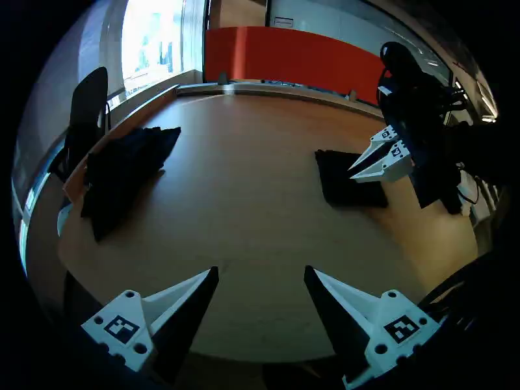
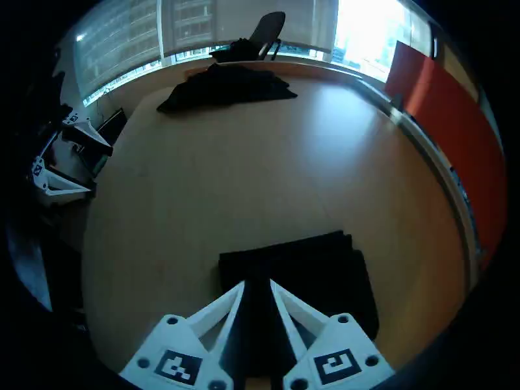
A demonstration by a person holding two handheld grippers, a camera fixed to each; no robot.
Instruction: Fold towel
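Right gripper view: R tongs (image 2: pixel 257 285) nearly shut, low over the folded black towel (image 2: pixel 312 266) on the wooden surface (image 2: pixel 247 169); can't tell if cloth's pinched. L tongs (image 1: pixel 260 270) wide open, holding nothing. Towel looks soft, light, floppy, so prob. best taken at edge corners.

Left gripper (image 1: pixel 260 281), jaws wide, over wooden table (image 1: pixel 260 214); folded dark towel (image 1: pixel 338 192) at right gripper (image 1: pixel 351 174); dark cloth heap (image 1: pixel 123 172) apart.
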